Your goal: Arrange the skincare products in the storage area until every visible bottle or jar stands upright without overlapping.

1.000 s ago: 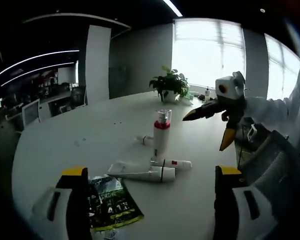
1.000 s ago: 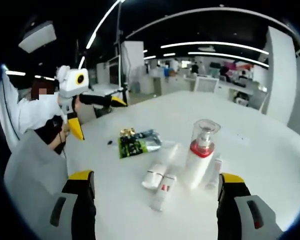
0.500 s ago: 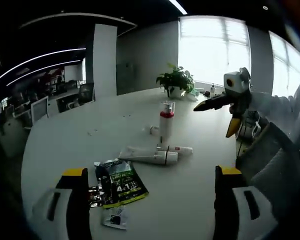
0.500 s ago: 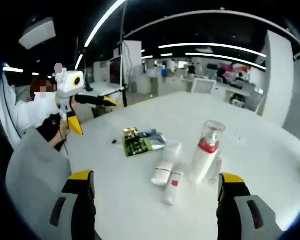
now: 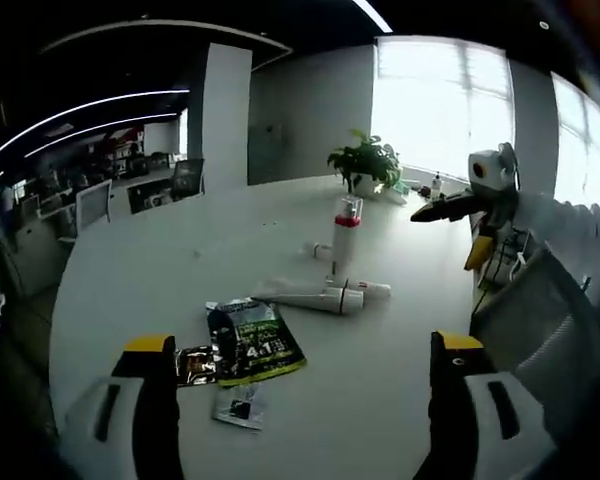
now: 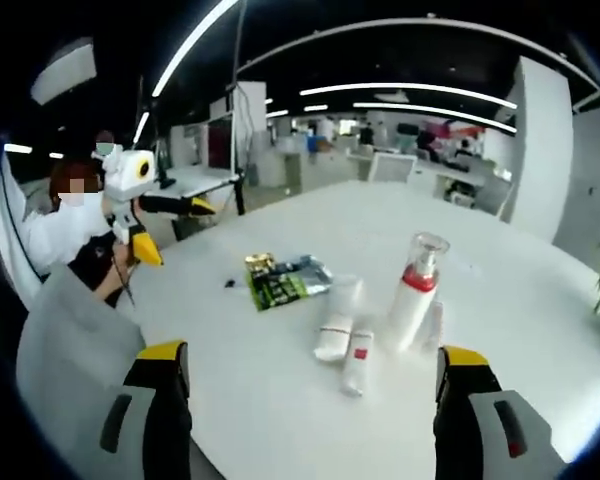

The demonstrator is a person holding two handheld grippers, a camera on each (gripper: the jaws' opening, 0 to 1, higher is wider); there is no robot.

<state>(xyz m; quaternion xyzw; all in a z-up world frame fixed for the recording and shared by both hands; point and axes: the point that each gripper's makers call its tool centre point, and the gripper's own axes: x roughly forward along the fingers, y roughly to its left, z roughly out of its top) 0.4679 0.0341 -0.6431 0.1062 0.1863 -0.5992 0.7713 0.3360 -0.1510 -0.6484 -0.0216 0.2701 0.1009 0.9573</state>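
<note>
Pump bottle [image 6: 416,290] stands upright on the counter [image 6: 540,330]; tubes [image 6: 335,335] lie beside it. Both hand-held grippers [image 5: 300,410] [image 6: 305,415] released, empty.

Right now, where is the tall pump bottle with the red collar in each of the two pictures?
Left gripper view: pump bottle stands upright just above centre, behind the lying tubes.
Right gripper view: it stands right of centre, beside the tubes.
Shared landmark: the green packet.

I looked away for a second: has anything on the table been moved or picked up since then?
Nothing was taken hold of. Both grippers have drawn back from the table, jaws open and empty, so everything looks smaller. The pump bottle stays upright, the tubes lie flat beside it, and the green sachet is unmoved.
</note>
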